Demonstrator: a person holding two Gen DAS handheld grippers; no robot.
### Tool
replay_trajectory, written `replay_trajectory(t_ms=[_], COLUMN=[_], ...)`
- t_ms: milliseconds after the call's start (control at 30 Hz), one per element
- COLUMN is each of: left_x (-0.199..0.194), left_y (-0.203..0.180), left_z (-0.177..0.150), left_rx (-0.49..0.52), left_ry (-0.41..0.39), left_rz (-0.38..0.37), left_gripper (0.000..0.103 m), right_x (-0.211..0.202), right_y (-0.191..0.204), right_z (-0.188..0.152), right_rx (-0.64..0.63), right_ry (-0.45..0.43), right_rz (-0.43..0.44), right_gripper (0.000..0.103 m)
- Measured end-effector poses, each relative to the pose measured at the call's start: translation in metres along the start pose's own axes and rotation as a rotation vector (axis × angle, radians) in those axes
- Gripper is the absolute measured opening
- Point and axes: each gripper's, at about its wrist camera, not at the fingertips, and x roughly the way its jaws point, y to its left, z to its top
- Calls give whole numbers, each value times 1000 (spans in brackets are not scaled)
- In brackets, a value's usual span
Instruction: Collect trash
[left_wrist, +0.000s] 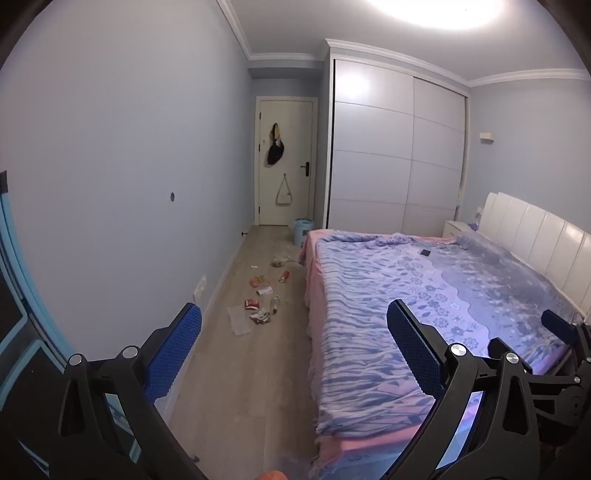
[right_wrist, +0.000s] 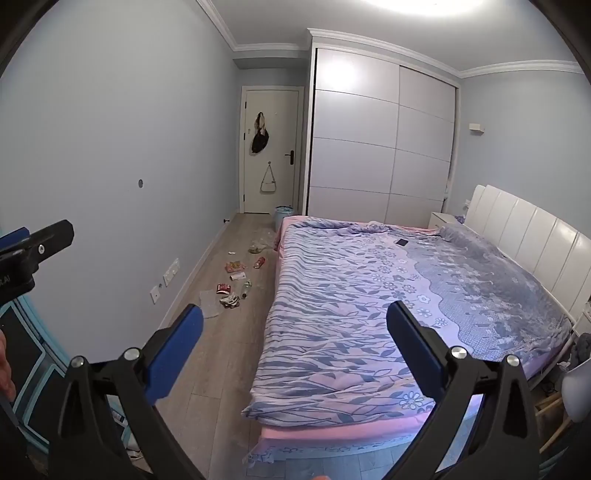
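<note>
A bedroom is seen from the foot end of a bed (left_wrist: 424, 295), which is covered by a purple and pink flowered blanket and backed by a white padded headboard (left_wrist: 535, 236). The left tool (left_wrist: 293, 347) is held wide open with nothing between its blue pads, above the gap between the bed's near corner and the pale blue wall; the right tool (right_wrist: 294, 347) is likewise spread wide and empty, over the foot of the bed. The trash (left_wrist: 260, 299) is scattered on the wooden floor (left_wrist: 236, 369) to the left of the bed, in the aisle along the wall, well apart from both tools. Within that scatter a red can (left_wrist: 284, 276) lies nearest the bed's side, a clear plastic bottle (left_wrist: 274, 304) lies closer to the camera than the can, a red wrapper (left_wrist: 252, 304) and a crumpled white wrapper (left_wrist: 260, 316) lie just left of the bottle, and a clear plastic sheet (left_wrist: 238, 319) lies left of those. A blue bin (left_wrist: 303, 230) stands beyond the bed's far corner, in front of a closed white door (left_wrist: 286, 162) on which bags are hung. A white sliding wardrobe (left_wrist: 395, 147) is set behind the far side of the bed. A small dark flat object (left_wrist: 425, 252), possibly a phone, rests on the blanket toward the far side of the bed.
</note>
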Motion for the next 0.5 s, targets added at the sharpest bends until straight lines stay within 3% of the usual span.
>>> replay_trajectory(t_ms=[167,500], left_x=[10,21], left_y=[20,61], left_z=[-3,-9], left_rx=[23,2], left_ry=[5,-10], left_rz=[35,29], left_gripper=[98,98], right_x=[2,2], right_y=[32,78], right_z=[5,20], right_rx=[-24,-23], right_ry=[-14,-26], right_rz=[9,-8], right_gripper=[97,97])
